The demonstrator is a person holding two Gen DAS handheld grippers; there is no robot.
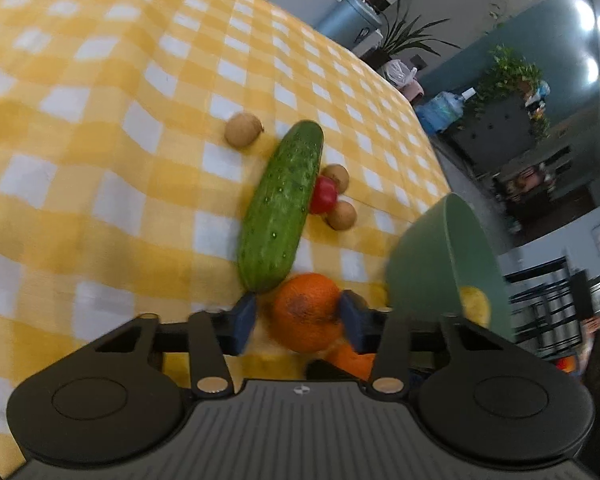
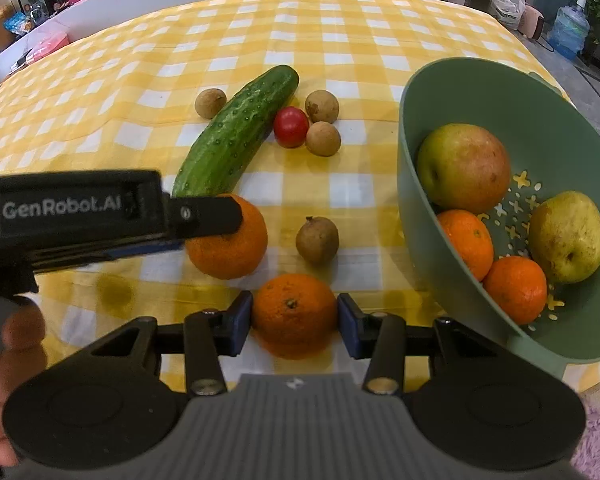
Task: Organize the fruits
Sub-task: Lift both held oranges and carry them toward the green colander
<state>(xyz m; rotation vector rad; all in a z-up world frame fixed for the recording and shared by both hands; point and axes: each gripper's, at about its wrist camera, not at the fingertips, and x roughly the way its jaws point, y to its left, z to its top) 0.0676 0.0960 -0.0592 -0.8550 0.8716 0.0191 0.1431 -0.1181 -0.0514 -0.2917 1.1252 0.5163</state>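
On the checkered desk [image 2: 340, 40], the right gripper [image 2: 295, 316] closes its jaws on an orange [image 2: 294, 314] beside the green bowl [image 2: 420, 152]; the left gripper [image 1: 298, 318] has open jaws around another orange [image 1: 306, 312].

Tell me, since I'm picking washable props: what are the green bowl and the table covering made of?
The green perforated bowl looks like matte moulded plastic: uniform colour, cut-out drain holes. The yellow-and-white checked tablecloth seems woven fabric, creased and rippled.

Yellow checked tablecloth [image 2: 340, 32], water jug [image 2: 569, 32], potted plant [image 1: 404, 36], white plastic bag [image 2: 509, 7]
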